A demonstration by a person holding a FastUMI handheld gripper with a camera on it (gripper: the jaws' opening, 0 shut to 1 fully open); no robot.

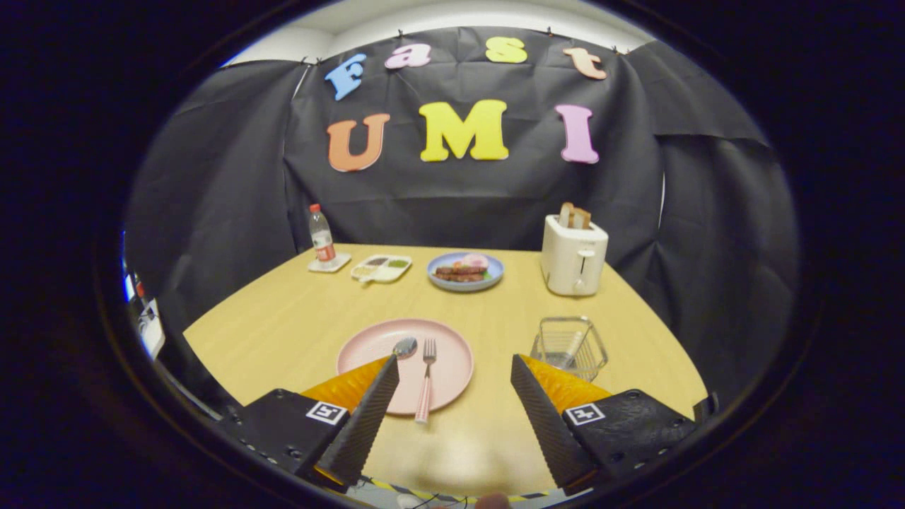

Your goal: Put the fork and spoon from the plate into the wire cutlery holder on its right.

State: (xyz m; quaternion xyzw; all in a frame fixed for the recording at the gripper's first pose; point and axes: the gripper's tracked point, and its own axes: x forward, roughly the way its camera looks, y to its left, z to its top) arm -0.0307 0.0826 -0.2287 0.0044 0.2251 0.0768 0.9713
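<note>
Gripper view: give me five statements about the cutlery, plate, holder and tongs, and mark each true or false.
1. The pink-handled metal fork lies on the round pink plate. True.
2. The clear wire cutlery holder already holds the small metal spoon. False: the spoon lies on the plate beside the fork, and no cutlery shows in the holder.
3. The tongs are open, gripping nothing. True.
4. The holder stands left of the plate. False: it stands on the plate's right, in front of the white toaster.
5. The fork's handle reaches past the plate's near rim, between the tongs' fingers. True.
</note>
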